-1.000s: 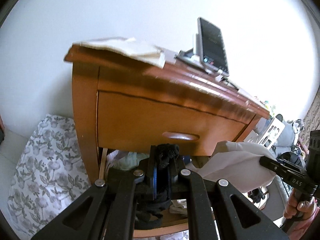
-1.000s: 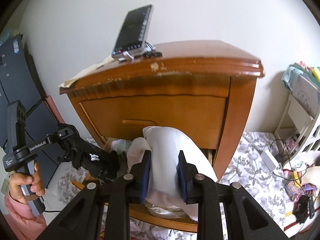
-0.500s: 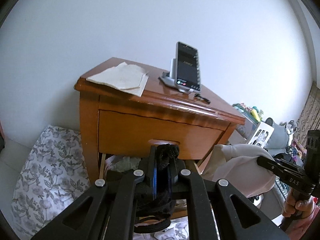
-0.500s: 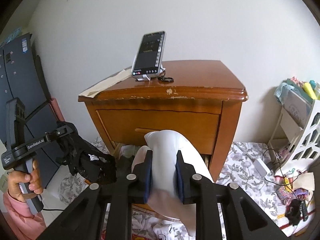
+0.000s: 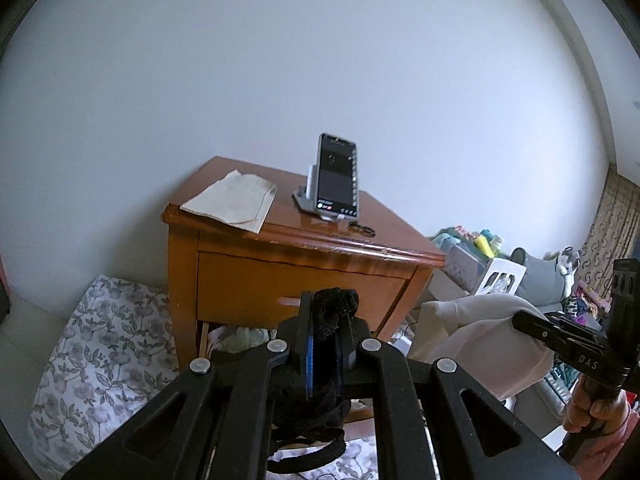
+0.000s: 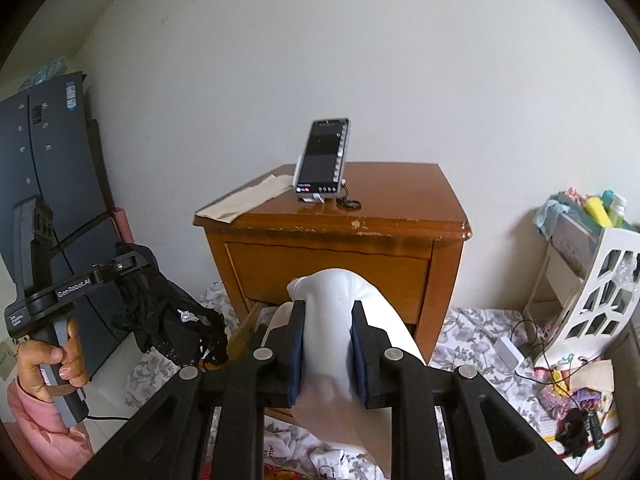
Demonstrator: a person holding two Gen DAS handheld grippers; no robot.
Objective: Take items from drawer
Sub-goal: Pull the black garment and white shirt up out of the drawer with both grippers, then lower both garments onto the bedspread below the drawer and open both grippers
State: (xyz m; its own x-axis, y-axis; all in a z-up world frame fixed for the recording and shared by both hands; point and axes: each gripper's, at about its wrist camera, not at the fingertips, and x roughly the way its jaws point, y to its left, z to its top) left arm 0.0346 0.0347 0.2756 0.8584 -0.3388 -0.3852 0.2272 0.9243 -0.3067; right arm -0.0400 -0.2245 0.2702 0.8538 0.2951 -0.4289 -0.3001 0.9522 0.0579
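A: What does the left claw (image 5: 325,354) have?

B: It is clamped tight on a black lace garment (image 5: 334,312). A bunch of the fabric sticks up above the blue pads, and the rest hangs below them. In the right wrist view the same garment (image 6: 172,320) dangles from the claw, which a hand (image 6: 48,364) in a pink sleeve holds by its grip.

A: And the right claw (image 6: 326,354)?

B: It grips a white cloth (image 6: 332,328). The cloth fills the gap between the two pads, rises in a rounded fold above them and trails down toward the bottom of the frame. From the left wrist view the white cloth (image 5: 480,344) hangs off the right claw out to the side.

A: Where is the drawer they come from?

B: Low in the wooden nightstand (image 6: 332,248). The lower drawer (image 6: 246,322) is pulled out, and some pale fabric (image 5: 244,336) lies inside it. The upper drawer (image 5: 288,288) is closed. Both garments are up in the air in front of the nightstand, clear of the drawer.

A: What sits on the tabletop?

B: A phone (image 6: 322,156) stands upright on a small stand, screen facing out. A folded beige cloth (image 5: 232,202) lies at the left end, and a small dark cord or loop (image 6: 349,203) lies just beside the phone stand.

A: And around it?

B: A flower-print sheet (image 5: 100,344) covers the floor. A white openwork shelf (image 6: 600,292) stands to the right, with a white charger (image 6: 508,350) and cable near its foot.
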